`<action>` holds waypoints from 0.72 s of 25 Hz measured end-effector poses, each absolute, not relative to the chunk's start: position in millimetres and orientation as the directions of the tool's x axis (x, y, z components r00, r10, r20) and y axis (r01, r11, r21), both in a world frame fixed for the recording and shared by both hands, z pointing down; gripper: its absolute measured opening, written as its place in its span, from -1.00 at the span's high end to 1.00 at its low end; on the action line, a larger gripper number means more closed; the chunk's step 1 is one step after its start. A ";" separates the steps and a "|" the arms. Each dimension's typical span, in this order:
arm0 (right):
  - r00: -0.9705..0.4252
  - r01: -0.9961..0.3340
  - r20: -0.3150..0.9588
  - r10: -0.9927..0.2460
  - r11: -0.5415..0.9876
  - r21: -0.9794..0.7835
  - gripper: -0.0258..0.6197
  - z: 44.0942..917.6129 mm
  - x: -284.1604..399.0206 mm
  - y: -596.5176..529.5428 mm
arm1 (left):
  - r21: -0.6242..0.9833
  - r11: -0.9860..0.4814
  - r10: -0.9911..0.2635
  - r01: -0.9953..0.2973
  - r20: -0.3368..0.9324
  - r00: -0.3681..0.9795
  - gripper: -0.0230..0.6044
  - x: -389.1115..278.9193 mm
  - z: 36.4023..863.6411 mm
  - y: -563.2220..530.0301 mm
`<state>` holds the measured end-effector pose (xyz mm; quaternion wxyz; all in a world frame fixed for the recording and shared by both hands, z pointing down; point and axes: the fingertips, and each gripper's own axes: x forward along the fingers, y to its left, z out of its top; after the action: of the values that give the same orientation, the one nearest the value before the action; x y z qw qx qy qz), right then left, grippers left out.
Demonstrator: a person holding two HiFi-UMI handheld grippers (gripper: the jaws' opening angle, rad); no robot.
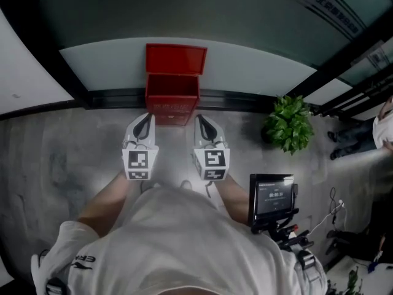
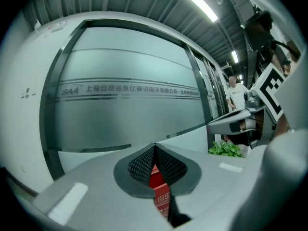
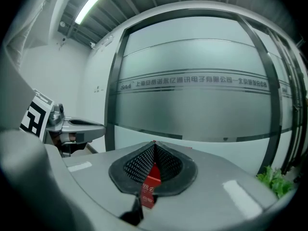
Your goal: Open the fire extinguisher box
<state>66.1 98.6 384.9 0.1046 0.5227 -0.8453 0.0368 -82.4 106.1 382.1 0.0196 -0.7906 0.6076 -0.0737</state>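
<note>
The red fire extinguisher box (image 1: 172, 100) stands on the floor against the frosted glass wall. Its lid (image 1: 175, 59) looks raised, leaning back on the glass. My left gripper (image 1: 145, 117) and right gripper (image 1: 199, 119) hover side by side just in front of the box, both shut and holding nothing. Looking along the left gripper (image 2: 154, 146), only a strip of the red box (image 2: 160, 191) shows below the closed jaws, and the right gripper (image 2: 236, 121) shows at the side. Past the right gripper (image 3: 154, 145), a slice of the box (image 3: 150, 183) appears the same way.
A potted green plant (image 1: 288, 125) stands on the floor right of the box. A black device with a screen (image 1: 273, 196) sits by my right arm, with cables (image 1: 331, 211) beyond it. A person (image 1: 368, 134) stands at the far right. The glass wall (image 1: 184, 17) has black frames.
</note>
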 end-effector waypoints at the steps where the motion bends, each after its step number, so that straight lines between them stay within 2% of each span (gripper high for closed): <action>1: -0.437 -0.890 0.213 -0.874 0.454 0.039 0.88 382.9 69.8 101.7 | -0.116 -0.259 -0.964 -0.959 0.096 0.249 0.92 -78.7 381.5 108.1; 18: -0.430 -0.895 0.208 -0.879 0.446 0.033 0.89 379.6 92.5 108.0 | -0.121 -0.249 -0.966 -0.961 0.095 0.239 0.92 -62.4 381.4 108.6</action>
<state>92.5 108.0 379.6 0.0976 0.5249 -0.8446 0.0413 -62.4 108.6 381.4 0.0184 -0.7868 0.6124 -0.0749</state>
